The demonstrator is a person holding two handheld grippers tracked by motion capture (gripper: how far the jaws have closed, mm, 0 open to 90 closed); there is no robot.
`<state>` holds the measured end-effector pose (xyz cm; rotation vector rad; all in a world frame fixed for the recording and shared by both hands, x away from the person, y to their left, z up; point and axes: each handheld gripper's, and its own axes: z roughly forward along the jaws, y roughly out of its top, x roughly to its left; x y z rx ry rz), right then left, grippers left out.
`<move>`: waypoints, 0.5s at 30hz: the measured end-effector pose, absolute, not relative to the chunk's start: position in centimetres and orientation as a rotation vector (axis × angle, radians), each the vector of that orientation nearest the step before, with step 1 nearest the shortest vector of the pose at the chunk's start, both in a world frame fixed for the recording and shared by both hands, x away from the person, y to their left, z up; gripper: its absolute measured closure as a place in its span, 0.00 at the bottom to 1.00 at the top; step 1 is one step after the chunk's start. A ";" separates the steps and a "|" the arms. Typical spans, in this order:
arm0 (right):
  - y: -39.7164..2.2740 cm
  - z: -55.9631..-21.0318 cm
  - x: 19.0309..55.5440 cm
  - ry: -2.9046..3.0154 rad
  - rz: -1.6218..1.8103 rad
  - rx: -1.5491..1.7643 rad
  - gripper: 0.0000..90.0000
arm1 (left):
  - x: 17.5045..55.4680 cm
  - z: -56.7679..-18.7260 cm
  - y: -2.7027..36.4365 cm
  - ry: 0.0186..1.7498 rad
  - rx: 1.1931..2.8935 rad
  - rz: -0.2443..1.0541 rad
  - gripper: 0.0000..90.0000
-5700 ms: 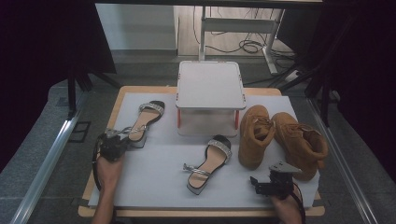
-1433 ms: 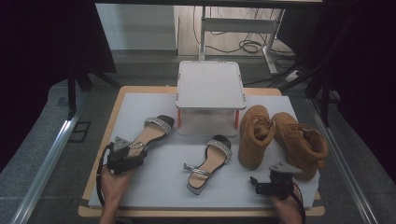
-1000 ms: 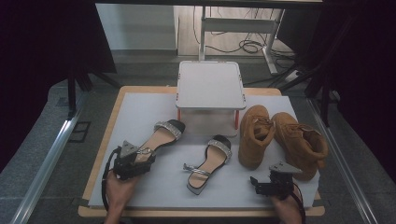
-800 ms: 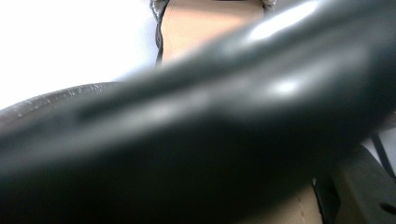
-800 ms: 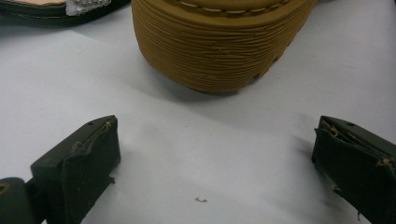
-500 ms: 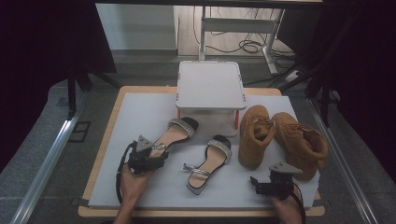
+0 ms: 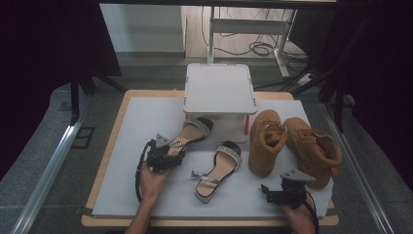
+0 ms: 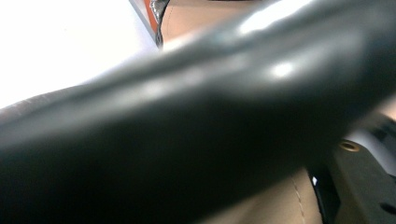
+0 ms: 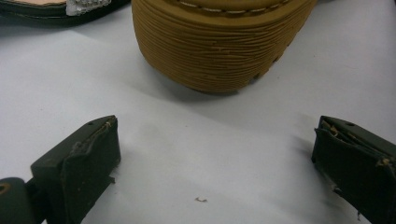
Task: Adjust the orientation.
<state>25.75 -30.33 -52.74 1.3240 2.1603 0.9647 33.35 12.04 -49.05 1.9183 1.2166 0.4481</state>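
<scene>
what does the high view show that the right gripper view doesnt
The high view alone takes in the whole layout: the white stand at the back, the left claw closed on the heel end of one sandal, both tan boots side by side, and the person's hands.

The right gripper view alone gives the close-up: the ribbed sole edge of a boot just ahead of the right claw, whose jaws stand wide apart on bare white surface, with a tiny speck between them.

Both show the white mat, a boot, the other sandal and the right claw.
</scene>
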 end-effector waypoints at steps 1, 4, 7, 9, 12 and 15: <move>-30.3 -52.7 25.7 2.160 0.964 1.324 0.02 | 33.6 -49.0 11.9 1.219 1.913 0.446 0.43; -30.3 -52.7 25.7 2.160 0.965 1.324 0.02 | 34.1 -48.9 11.2 1.226 1.906 0.453 0.43; -30.3 -52.7 25.7 2.160 0.965 1.324 0.02 | 34.6 -48.8 10.5 1.230 1.903 0.457 0.43; -30.3 -52.7 25.7 2.161 0.965 1.323 0.02 | 34.9 -48.8 10.0 1.233 1.900 0.457 0.43; -30.3 -52.7 25.7 2.162 0.965 1.324 0.02 | 35.4 -48.7 9.3 1.242 1.896 0.462 0.43; -30.3 -52.7 25.7 2.161 0.966 1.323 0.02 | 35.9 -48.8 8.7 1.253 1.891 0.468 0.43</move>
